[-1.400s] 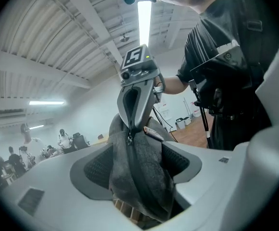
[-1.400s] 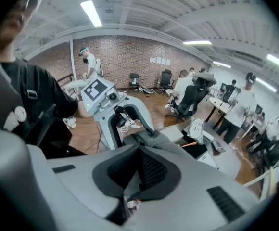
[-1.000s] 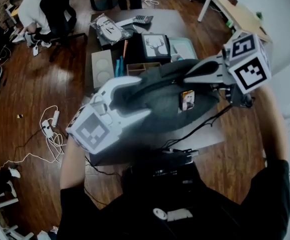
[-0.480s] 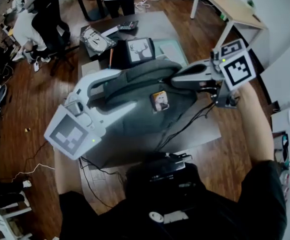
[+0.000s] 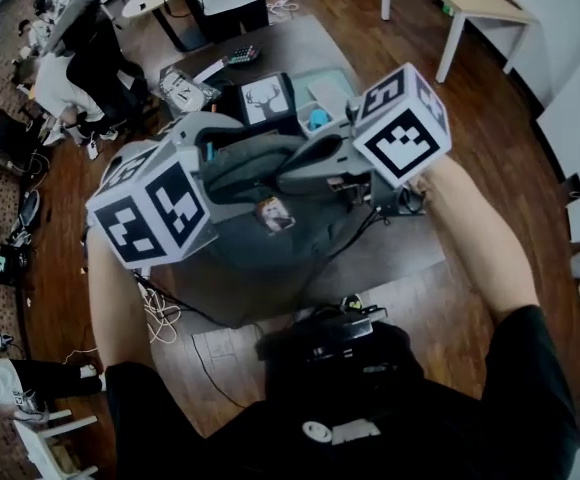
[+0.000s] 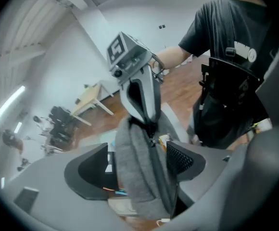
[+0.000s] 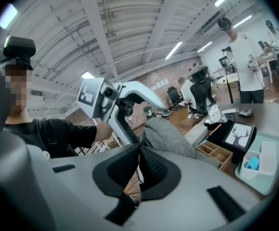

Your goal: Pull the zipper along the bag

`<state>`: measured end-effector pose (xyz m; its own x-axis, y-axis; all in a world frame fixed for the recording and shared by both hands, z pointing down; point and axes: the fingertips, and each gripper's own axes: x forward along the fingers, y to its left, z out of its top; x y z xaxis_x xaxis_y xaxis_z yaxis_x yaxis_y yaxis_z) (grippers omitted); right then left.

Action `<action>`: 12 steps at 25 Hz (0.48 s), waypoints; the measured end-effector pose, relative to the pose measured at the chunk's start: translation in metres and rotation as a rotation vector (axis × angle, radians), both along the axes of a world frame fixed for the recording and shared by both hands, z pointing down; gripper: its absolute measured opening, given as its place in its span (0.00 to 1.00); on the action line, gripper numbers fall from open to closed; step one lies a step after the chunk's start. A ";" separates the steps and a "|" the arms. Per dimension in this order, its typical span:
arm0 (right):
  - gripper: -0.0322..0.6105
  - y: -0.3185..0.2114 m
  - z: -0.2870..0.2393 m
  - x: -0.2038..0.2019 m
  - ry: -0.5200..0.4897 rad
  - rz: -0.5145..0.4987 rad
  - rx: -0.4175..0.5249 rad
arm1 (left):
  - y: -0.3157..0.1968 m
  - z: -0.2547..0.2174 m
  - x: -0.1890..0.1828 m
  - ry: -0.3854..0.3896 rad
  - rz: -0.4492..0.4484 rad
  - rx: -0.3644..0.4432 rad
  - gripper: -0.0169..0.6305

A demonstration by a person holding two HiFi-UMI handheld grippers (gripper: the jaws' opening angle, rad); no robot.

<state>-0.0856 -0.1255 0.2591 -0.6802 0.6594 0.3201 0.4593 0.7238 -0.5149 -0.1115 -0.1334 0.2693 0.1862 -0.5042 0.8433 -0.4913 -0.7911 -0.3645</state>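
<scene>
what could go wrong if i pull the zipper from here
1. The left tool has just been opening its jaws. The bag stands between them unclamped, so a pull by the right tool, shut at the zipper, may drag the whole bag instead of sliding the zipper.
2. A dragged bag could knock the picture close behind it.

bag (image 5: 270, 236): grey, on table (image 5: 220, 293) | left gripper (image 5: 220, 140): at its left end | right gripper (image 5: 300, 166): at its top
</scene>
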 end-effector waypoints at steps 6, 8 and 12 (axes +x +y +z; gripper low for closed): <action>0.07 -0.002 0.003 -0.002 -0.020 -0.019 0.005 | 0.003 0.053 -0.005 -0.001 -0.069 -0.253 0.61; 0.07 -0.008 0.006 -0.002 -0.018 -0.014 0.022 | 0.004 0.067 -0.008 0.079 -0.090 -0.340 0.49; 0.07 -0.020 0.009 0.009 -0.013 -0.032 -0.016 | 0.008 0.068 -0.001 0.109 -0.061 -0.363 0.38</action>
